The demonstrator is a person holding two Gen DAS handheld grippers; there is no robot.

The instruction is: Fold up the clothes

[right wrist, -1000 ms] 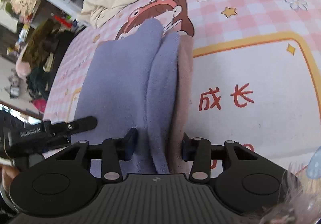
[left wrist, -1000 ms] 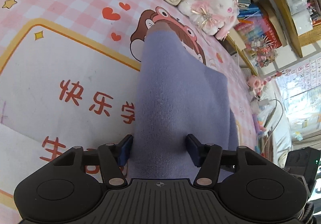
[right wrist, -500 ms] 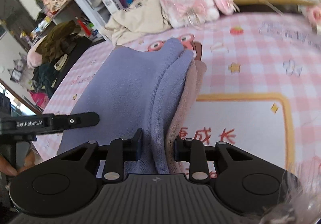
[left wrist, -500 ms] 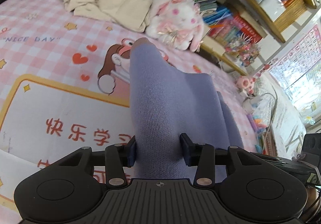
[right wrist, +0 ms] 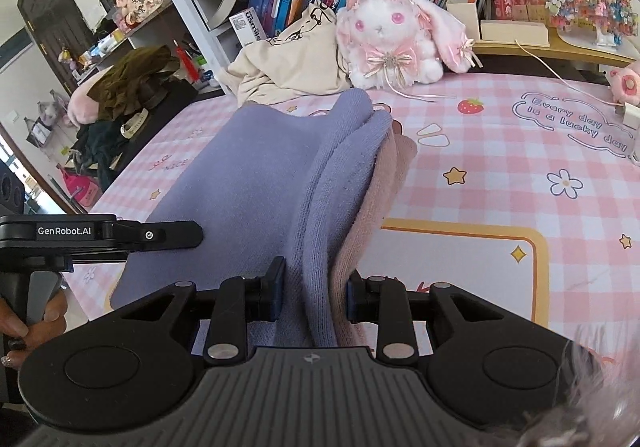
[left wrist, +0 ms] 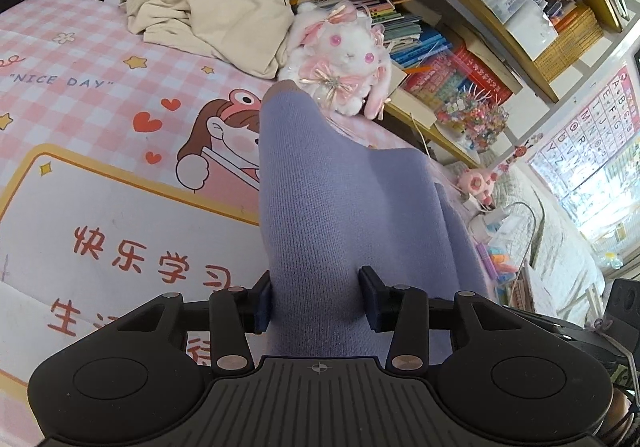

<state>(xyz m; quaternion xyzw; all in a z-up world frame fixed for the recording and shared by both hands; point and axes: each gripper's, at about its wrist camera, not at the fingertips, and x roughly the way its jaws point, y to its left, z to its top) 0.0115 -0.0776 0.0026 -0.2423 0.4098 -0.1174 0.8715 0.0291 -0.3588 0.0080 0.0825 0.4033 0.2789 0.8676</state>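
In my left wrist view, my left tongs (left wrist: 316,299) have just been closing, and now both pads squeeze a thick bunch of the purple garment (left wrist: 344,215). The cloth runs up and away from the tongs and droops over the pink checked tabletop (left wrist: 80,59). The cloth hides part of the cartoon girl and the red writing printed there. I cannot see the near end of the cloth, because the black tong body covers it. Behind it sit a white and pink plush bunny (left wrist: 344,55) and a crumpled beige garment (left wrist: 208,19), with bookshelves (left wrist: 440,7) at the back.

In my right wrist view, my right tongs (right wrist: 314,293) have also just been closing. They are clamped on folded layers of the same purple garment (right wrist: 256,191), with a pinkish-tan layer (right wrist: 380,191) pressed in on the right side. I cannot tell if that layer is a lining or another piece. The other gripper (right wrist: 100,233) pokes in from the left, cut off by the edge, and a hand (right wrist: 36,319) holds its grip. Something fuzzy and blurred fills the bottom right corner.
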